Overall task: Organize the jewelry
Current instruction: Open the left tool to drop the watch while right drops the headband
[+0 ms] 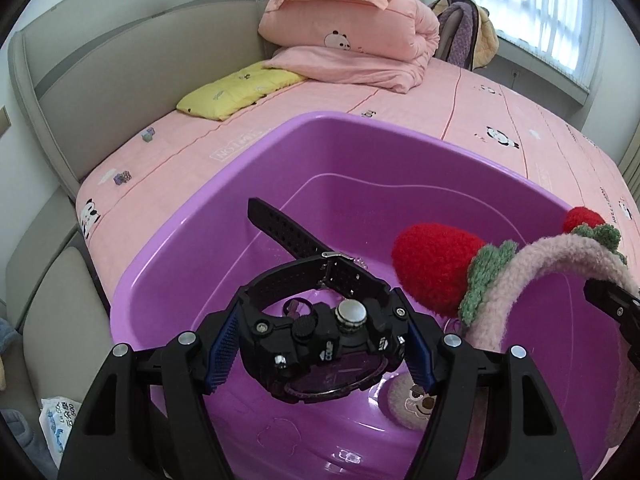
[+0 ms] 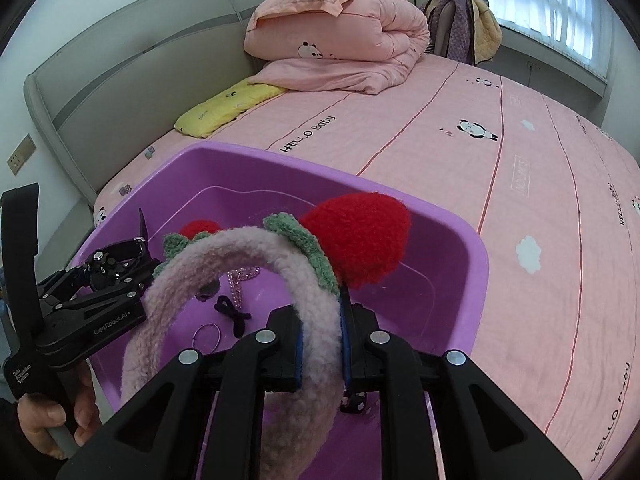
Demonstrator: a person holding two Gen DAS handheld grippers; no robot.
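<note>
Left wrist view: the left gripper is gripping a black watch by its case, the blue pads pressing on both sides, jaws standing wide around it.
Watch position: it is hanging above the inside of the purple basin, one strap end sticking up and away toward the far wall.
Right wrist view: the right gripper is pinching a fluffy pink headband, jaws narrow, pads closing on the band's right limb.
Headband details: two red strawberry pompoms with green knitted leaves are sitting on top of the arch; the arch is standing upright over the basin.
Basin: it is sitting on the pink bed sheet, near the edge of the bed.
Basin contents: a pink bead strand, a dark bow and a thin ring hoop are lying on the bottom; a round plush face piece is lying below the watch in the left view.
Grippers together: the two are hanging side by side over the basin, the left one showing at the left edge of the right view, a hand gripping its handle.
Bed: a folded pink quilt and a yellow pillow are lying near the grey headboard.
</note>
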